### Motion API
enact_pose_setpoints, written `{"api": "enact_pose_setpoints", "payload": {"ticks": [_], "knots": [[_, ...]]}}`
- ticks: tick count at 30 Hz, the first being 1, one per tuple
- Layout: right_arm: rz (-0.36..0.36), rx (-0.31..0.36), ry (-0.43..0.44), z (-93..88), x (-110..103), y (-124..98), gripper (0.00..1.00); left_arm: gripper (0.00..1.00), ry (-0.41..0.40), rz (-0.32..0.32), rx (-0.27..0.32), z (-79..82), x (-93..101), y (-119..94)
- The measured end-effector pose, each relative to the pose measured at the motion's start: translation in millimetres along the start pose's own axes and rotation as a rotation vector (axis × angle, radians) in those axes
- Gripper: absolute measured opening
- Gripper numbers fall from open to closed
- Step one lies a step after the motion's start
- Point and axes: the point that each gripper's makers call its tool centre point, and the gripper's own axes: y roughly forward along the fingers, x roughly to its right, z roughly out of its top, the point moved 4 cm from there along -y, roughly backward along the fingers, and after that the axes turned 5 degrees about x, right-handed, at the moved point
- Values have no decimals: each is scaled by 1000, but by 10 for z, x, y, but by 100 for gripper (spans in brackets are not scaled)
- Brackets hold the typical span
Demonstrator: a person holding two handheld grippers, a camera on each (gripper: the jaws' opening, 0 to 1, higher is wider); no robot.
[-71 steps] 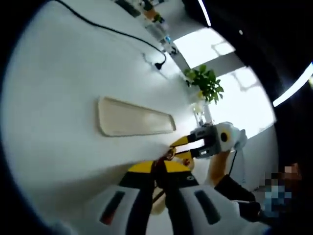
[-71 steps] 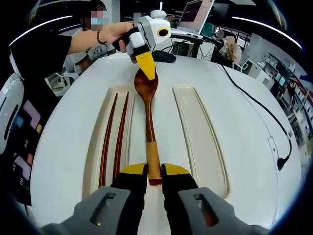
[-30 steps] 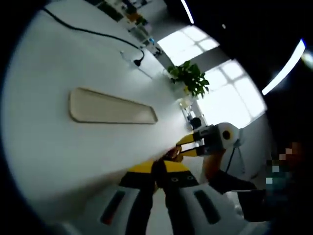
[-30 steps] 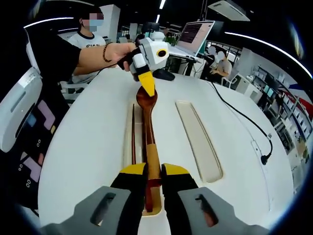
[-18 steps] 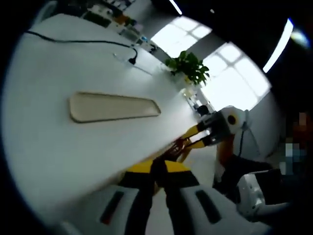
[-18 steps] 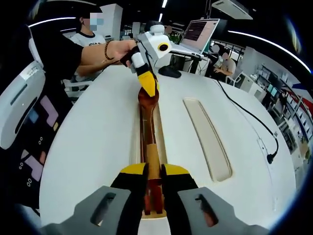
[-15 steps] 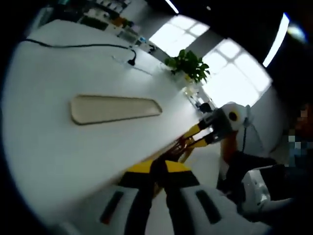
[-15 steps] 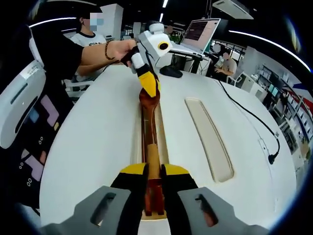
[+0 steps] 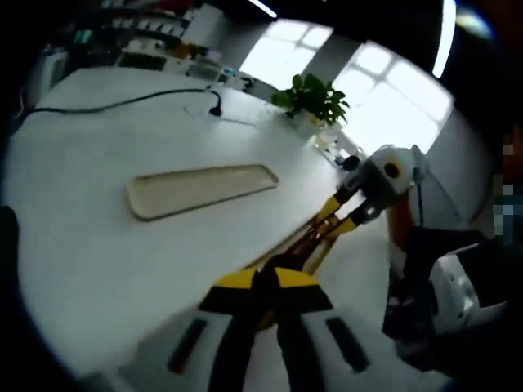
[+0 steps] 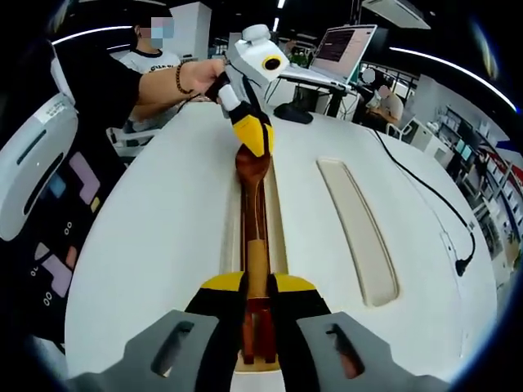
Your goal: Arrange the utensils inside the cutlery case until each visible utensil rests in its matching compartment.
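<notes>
A wooden spoon (image 10: 257,255) runs straight away from me over the long cream cutlery case (image 10: 280,237), which looks narrow, almost edge-on. My right gripper (image 10: 259,287) is shut on the spoon's handle end. Dark red chopsticks (image 10: 254,339) show just below the handle, between the jaws. At the far end my left gripper (image 10: 253,147), held by a person's hand, is shut on the spoon's bowl. In the left gripper view, its own gripper (image 9: 265,282) pinches the spoon (image 9: 304,243), and the right gripper (image 9: 328,229) holds the other end.
A second cream tray (image 10: 360,233) (image 9: 202,187) lies flat beside the case. A black cable (image 10: 418,189) with a plug (image 10: 467,265) crosses the white table (image 10: 155,237). A laptop (image 10: 340,47), a dark mouse (image 10: 292,114), a seated person and a plant (image 9: 315,94) are beyond.
Both views have swung. The case went from lying wide and flat to narrow under the spoon, the chopsticks closing in beneath it. Both grippers keep their hold on the spoon.
</notes>
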Motion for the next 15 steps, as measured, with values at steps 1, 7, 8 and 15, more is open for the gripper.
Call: {"api": "enact_pose_setpoints", "payload": {"ticks": [1,7,8,15], "knots": [[-1,2,0,4,4,-2,10,6,3,2,4,5,2,-5],[10,-1,-2,-5,11,10,10,6,7,1,14,16,27,-8],[12,0,0,-7,9,13,10,6,8,2,14,15,27,-8],[15,-1,14,-34,34,14,10,5,16,14,18,25,13,-23]]}}
